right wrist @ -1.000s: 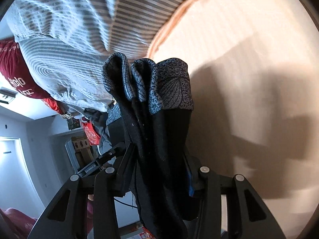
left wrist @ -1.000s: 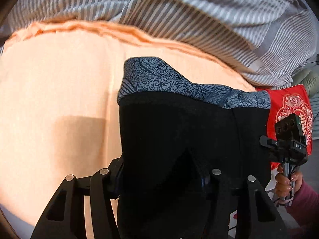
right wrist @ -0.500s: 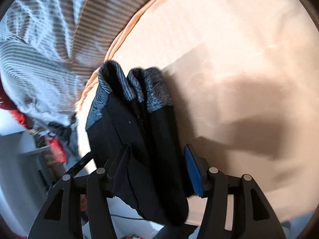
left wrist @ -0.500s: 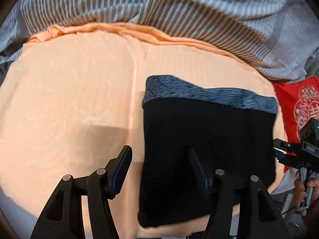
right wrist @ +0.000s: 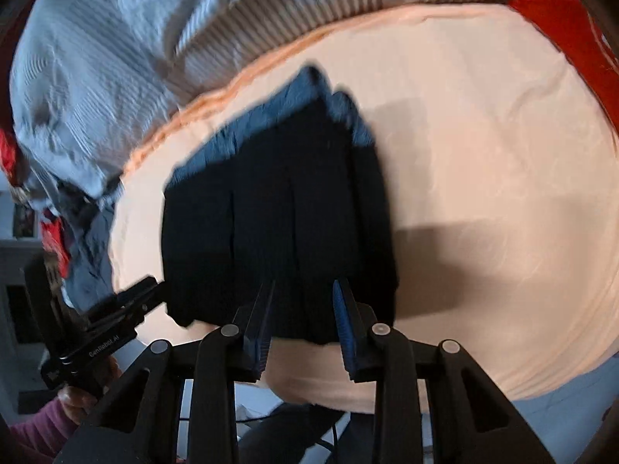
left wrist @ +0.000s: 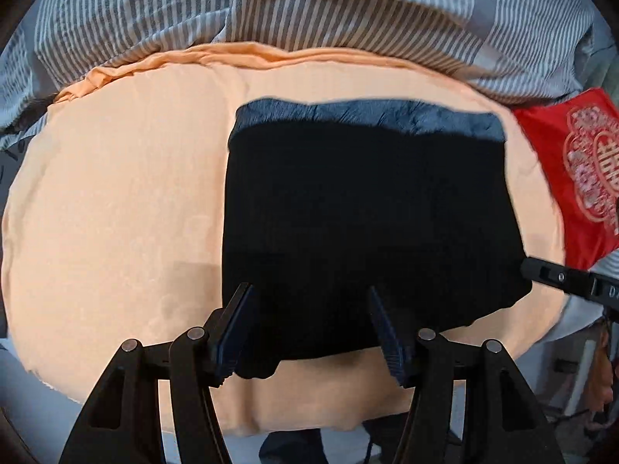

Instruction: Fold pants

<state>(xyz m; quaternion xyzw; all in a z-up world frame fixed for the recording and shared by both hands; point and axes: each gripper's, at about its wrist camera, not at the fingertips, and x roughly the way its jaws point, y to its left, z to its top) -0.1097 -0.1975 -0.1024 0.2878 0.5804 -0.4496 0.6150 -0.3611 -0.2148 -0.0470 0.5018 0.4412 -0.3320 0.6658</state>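
The black pants [left wrist: 367, 224] lie folded flat on the peach sheet [left wrist: 116, 201], with the blue-grey patterned waistband [left wrist: 367, 114] along the far edge. My left gripper [left wrist: 309, 328] is open and empty above the pants' near left edge. Its other end shows in the right wrist view [right wrist: 154, 290] at the left. In the right wrist view the pants [right wrist: 278, 212] lie in stacked folds. My right gripper [right wrist: 303, 317] is open and empty over their near edge. One of its fingers [left wrist: 557, 278] shows at the pants' right edge.
A grey striped duvet [left wrist: 348, 11] is bunched along the far side of the bed. A red cushion [left wrist: 580, 170] with a gold pattern lies at the right. The bed's near edge drops off just below the pants [left wrist: 309, 421].
Both grippers let go of the pants, which dropped flat onto the sheet. Both grippers have pulled back toward the near edge, jaws open.
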